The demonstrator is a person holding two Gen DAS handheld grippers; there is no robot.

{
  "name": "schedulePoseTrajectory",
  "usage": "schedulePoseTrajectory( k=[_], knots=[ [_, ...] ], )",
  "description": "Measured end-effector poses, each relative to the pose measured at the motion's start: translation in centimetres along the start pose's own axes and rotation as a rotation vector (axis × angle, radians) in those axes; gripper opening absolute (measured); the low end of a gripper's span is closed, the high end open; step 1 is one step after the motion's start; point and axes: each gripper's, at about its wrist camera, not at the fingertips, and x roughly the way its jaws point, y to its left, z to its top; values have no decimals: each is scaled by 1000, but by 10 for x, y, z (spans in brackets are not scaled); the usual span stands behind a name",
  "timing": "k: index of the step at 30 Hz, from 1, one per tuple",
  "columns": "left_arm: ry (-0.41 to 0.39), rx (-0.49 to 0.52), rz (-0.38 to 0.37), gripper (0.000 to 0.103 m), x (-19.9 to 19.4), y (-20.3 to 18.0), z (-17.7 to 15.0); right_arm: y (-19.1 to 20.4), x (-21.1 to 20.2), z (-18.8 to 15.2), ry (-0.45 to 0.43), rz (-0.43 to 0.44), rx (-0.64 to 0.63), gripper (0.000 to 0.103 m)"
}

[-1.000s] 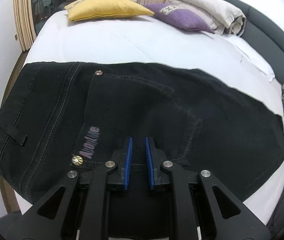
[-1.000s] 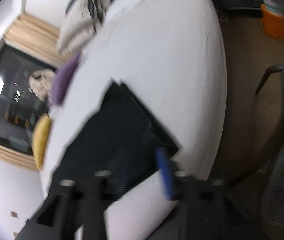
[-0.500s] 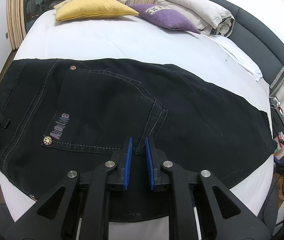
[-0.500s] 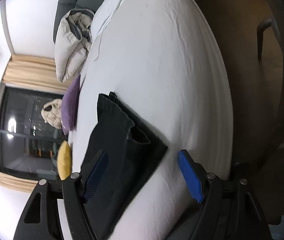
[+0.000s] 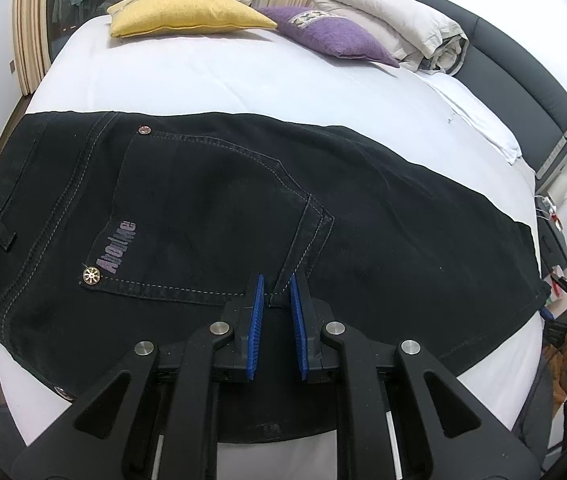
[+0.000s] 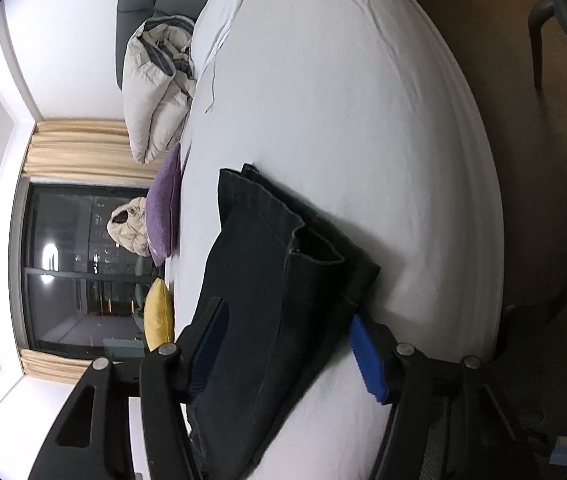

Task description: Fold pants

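White bed, dark window, beige curtains.

A home bedroom is indicated by a white-sheeted bed with a dark padded headboard, on which yellow and purple cushions and a rolled duvet are laid before a curtained window.
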Motion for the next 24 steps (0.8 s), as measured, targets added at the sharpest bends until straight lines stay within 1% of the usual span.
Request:
schedulePoseTrajectory(
  k=[3,6,8,9,11,14,17,24],
  knots=[
    [1,-1,1,13,1,0,0,-4,5,-3,-15,15,38,54],
    [2,-8,1,13,1,1,1,-1,13,-7,-24,15,28,45],
    [4,-11,1,13,1,0,1,-1,19,-8,-23,30,38,29],
    [5,-13,-1,13,1,-1,2,-2,20,-8,-24,36,45,27],
    [10,-17,-13,13,0,-3,3,0,23,-11,-29,24,32,14],
    [20,-16,-50,13,0,-13,7,5,27,-13,-41,9,10,11],
    [47,7,-90,13,6,-32,10,13,27,-14,-57,-19,-27,10],
    [108,33,-161,13,24,-59,9,46,28,-16,-96,-80,-151,9]
  ],
)
